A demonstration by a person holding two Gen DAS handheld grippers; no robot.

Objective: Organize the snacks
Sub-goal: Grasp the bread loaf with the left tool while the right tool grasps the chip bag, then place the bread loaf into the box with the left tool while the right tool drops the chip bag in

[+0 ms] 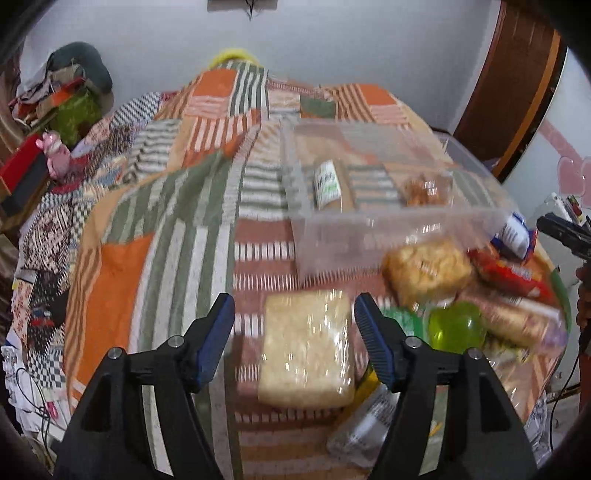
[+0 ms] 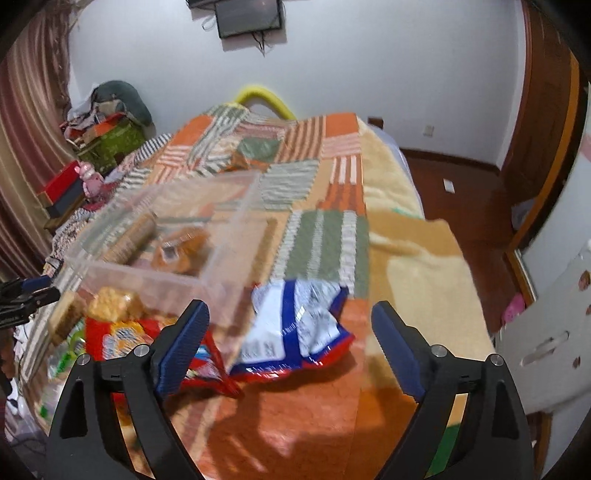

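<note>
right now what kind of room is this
Most likely a bedroom in a home. The snacks and clear plastic bin lie on a bed under a patchwork blanket, a screen hangs on the wall, and clothes are piled in the corner.
</note>
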